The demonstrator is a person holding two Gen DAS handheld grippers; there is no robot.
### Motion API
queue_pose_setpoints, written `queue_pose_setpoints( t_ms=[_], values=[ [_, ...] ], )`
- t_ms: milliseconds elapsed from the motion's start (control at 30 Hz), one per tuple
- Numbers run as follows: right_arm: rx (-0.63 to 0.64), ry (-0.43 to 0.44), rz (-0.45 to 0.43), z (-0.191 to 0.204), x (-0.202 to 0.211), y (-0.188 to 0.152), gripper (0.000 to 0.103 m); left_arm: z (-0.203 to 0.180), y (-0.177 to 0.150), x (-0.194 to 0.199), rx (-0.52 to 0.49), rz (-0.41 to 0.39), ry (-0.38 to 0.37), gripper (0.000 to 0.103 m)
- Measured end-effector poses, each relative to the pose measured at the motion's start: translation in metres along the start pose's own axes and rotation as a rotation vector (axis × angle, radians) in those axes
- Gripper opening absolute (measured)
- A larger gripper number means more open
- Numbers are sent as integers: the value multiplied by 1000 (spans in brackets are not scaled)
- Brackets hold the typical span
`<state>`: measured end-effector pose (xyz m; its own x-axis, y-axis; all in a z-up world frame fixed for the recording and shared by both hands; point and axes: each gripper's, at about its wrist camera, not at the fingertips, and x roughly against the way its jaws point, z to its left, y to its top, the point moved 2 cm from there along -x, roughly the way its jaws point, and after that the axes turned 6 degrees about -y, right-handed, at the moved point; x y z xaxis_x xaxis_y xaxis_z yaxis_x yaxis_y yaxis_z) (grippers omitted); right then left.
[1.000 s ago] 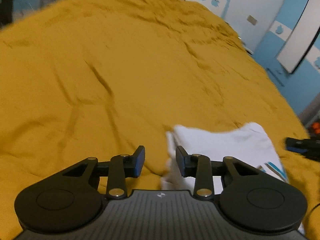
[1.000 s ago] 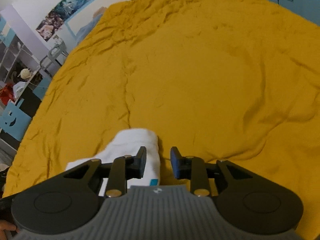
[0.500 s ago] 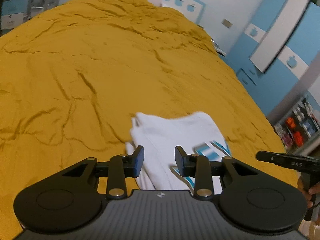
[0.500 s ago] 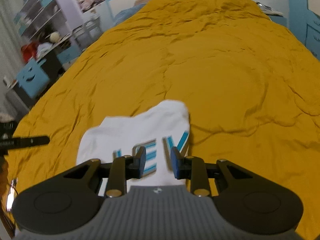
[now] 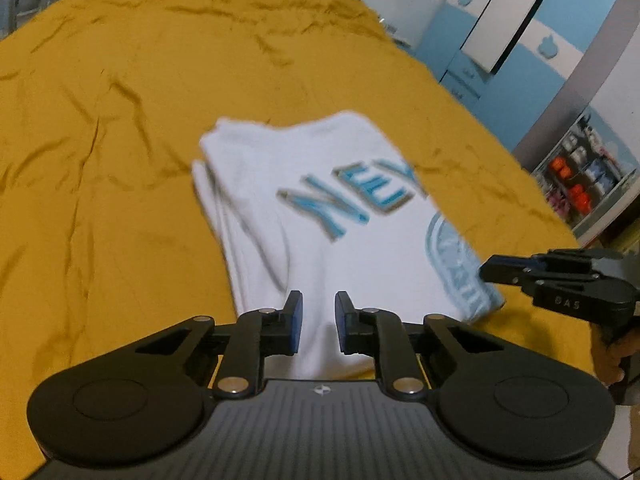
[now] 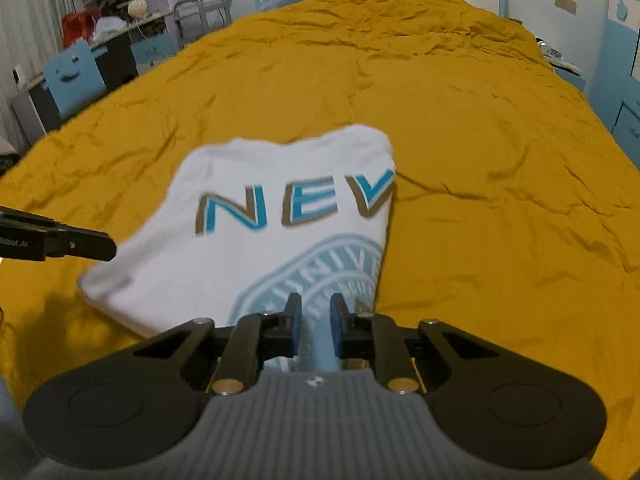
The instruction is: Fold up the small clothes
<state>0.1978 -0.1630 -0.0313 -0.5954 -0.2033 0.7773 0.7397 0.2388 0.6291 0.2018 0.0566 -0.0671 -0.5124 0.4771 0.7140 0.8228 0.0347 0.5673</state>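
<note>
A folded white T-shirt with blue letters and a round blue emblem lies on the mustard bedspread. It also shows in the right wrist view. My left gripper hovers at the shirt's near edge, jaws a little apart, holding nothing. My right gripper hovers over the emblem at the near edge, jaws a little apart, empty. The right gripper shows in the left wrist view beside the shirt's right edge; the left gripper shows in the right wrist view at the shirt's left.
The bedspread stretches far ahead, wrinkled. A blue and white wardrobe and a shelf with small items stand to the right. A desk with a blue chair and shelves stands to the left.
Both grippers have pulled back toward the near side, so more of the folded shirt with its letters and emblem shows. The jaws stay a little apart and empty.
</note>
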Motion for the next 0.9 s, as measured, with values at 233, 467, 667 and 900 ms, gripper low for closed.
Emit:
queue_pose_setpoints(
  t_ms=[233, 467, 667, 900],
  values=[
    [4, -35, 62, 1, -20, -32, 10, 6, -27, -18, -45, 60, 89, 16],
    [-17, -35, 68, -2, -48, -62, 10, 16, -43, -36, -54, 67, 109, 15],
    [-17, -28, 78, -4, -54, -63, 10, 16, -38, -35, -32, 76, 111, 15],
    [-43, -17, 109, -6, -45, -48, 10, 11, -30, -16, -10, 32, 91, 16]
  ],
)
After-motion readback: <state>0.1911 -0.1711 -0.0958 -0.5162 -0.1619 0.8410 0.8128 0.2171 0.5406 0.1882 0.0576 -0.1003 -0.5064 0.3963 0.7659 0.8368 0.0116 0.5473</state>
